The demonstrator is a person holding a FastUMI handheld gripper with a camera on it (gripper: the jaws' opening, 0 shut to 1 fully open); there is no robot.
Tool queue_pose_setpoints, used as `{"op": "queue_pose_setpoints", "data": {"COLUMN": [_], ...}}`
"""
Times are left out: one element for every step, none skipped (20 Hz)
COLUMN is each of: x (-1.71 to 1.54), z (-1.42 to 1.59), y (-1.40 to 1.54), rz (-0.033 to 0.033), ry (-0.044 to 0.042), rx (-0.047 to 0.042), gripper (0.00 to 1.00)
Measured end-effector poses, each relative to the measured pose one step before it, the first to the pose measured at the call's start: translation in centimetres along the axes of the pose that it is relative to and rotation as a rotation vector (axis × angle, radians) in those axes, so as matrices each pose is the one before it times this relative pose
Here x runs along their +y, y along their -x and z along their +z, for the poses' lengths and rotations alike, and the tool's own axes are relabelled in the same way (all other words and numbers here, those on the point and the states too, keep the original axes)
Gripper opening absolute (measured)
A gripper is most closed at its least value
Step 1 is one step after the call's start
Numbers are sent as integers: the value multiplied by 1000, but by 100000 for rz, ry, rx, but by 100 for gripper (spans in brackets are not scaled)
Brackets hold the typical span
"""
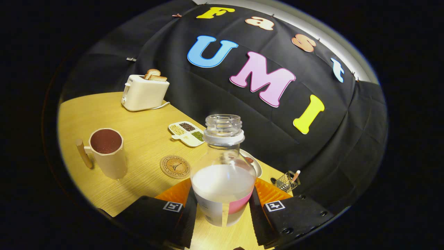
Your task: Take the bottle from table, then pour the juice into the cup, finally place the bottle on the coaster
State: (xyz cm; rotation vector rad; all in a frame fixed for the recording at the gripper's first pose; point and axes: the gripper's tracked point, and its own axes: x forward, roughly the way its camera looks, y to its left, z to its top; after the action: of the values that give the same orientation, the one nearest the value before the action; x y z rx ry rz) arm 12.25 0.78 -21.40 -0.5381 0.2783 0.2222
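- The gripper (223, 205) has its two fingers closed in on the lower body of a clear, round-shouldered bottle (223, 180), one finger pressing on each side, so the bottle is clamped between them.
- The bottle has no cap on its threaded neck; a white collar ring sits just below the thread. It is partly filled with a pale, milky liquid, and it leans a little against the slant of the table.
- A label (222, 210) wraps the bottle's lower part, in white and pink panels; its print is too small to read.
- Each finger carries a small square black-and-white marker (172, 206) on its upper face.
- Beyond the fingers to the left lies a round cork coaster (175, 166) with a dark ring of lettering and a tower emblem at its centre; the words cannot be made out. Nothing stands on it.
- Further left of the coaster stands a cream cup with a wooden handle (107, 152), upright, its inside dark reddish.
- Behind the bottle's neck sits a white divided dish (187, 133) holding light, dark and green grains in separate compartments.
- At the far end a cream toaster (144, 92) has slices of bread standing up in its slots, and a cord trails from it.
- Just behind the bottle, a plate's rim (255, 161) shows; to the right a small wire basket (287, 181) stands near the table's edge.
- The surface is a light wooden table (138, 132), and black cloth forms the wall behind it.
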Motion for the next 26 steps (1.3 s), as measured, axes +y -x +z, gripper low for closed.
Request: {"op": "queue_pose_setpoints", "data": {"x": [308, 361, 313, 404, 252, 189, 132, 254, 185, 288, 196, 269, 292, 166, 255, 400, 249, 139, 200, 431, 391, 250, 74, 70, 2, -45], "z": [287, 347, 235, 332, 273, 500, 344, 377, 412, 464, 378, 385, 170, 71, 115, 71, -6, 125, 55, 118, 211, 333, 345, 206, 331, 502], "y": [-109, 77, 29, -136, 56, 23, 31, -39, 121, 52, 56, -92, -113, -206, -66, -69, -23, 74, 72, -73, -22, -93, -53, -12, -76, -258], "rz": [-277, -33, 7, 107, 8, -258, -177, 35, 84, 29, -24, 10, 322, 93, 172, 585, 255, -165, 233, 898, 1092, 918, 193, -104, 48, 26], "ry": [3162, 3596, 3880, 4493, 4326, 4226, 4601, 4567, 4095, 3572, 3239, 3246, 3786, 3870, 2936, 2661, 2773, 2728, 2195, 1863, 1911, 1992, 2160, 2504, 2369, 2459], "rx": [223, 331, 46, 49, -143, -754, -185, -228, -502, -674, -687, -788, 34, 676, 58, 249, 312, 205, 207, 104, -102, -282, -602, -423, -756, -879], "gripper": [71, 71, 71, 70, 70, 71, 71, 70, 70, 70, 70, 70, 70, 70, 70, 70, 70, 71, 71, 70, 70, 70, 70, 70, 70, 70]}}
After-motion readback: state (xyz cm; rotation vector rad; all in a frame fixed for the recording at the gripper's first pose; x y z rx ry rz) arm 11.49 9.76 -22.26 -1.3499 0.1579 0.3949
